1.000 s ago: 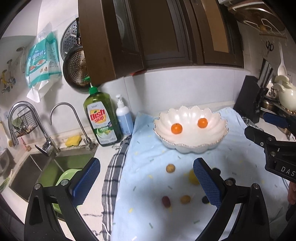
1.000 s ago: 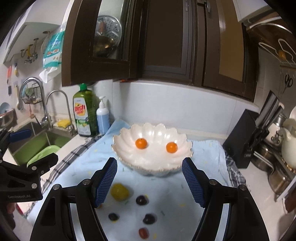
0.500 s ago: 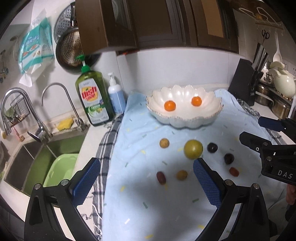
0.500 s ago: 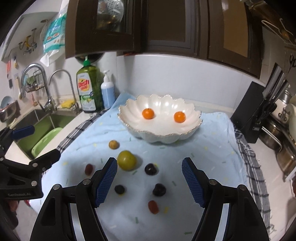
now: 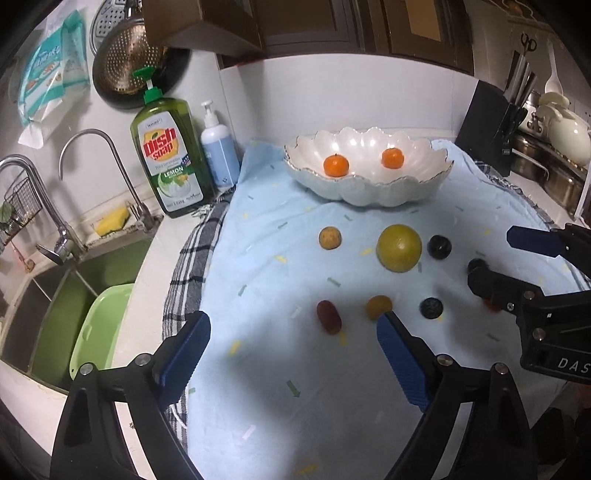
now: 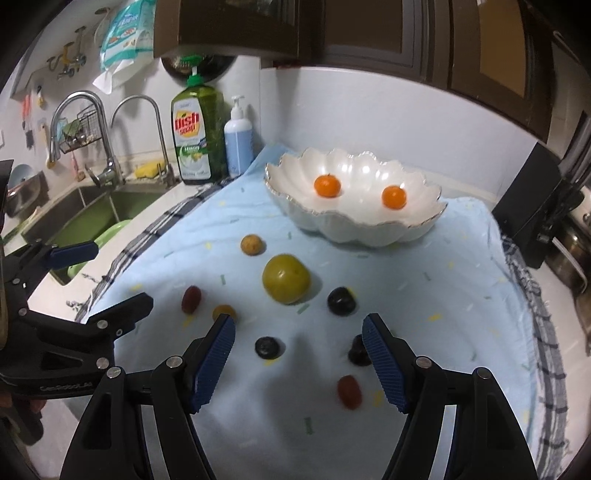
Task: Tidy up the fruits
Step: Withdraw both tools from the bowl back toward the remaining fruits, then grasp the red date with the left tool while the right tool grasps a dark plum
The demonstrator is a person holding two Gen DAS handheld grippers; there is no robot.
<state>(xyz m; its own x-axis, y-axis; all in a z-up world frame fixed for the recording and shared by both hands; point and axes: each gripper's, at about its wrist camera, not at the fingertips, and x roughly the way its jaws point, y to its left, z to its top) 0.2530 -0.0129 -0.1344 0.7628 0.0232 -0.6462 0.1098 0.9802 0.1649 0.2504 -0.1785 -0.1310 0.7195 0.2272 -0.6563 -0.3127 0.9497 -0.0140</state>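
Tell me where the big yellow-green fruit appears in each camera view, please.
Left wrist: the yellow-green fruit lies right of centre on the blue cloth.
Right wrist: it lies near the centre.
Shared landmark: the white scalloped bowl behind it, with a dark fruit to its right.

This is looking like a home kitchen. Two curved chrome faucets [image 5: 92,155] are standing over a steel sink [image 6: 92,206] holding a pale green plastic basin [image 5: 99,332]. A green bottle of lemon dish soap [image 5: 168,162] and a white-and-blue pump dispenser [image 5: 219,147] are sitting against the white backsplash, near a yellow sponge [image 5: 110,221]. A perforated metal colander [image 5: 129,59] is hanging on the wall beneath dark brown wooden cabinets [image 6: 332,29]. A black knife block [image 5: 491,122] and steel pots [image 5: 546,173] are crowding the counter's far end, where a light blue speckled cloth [image 5: 277,369] is lying spread.
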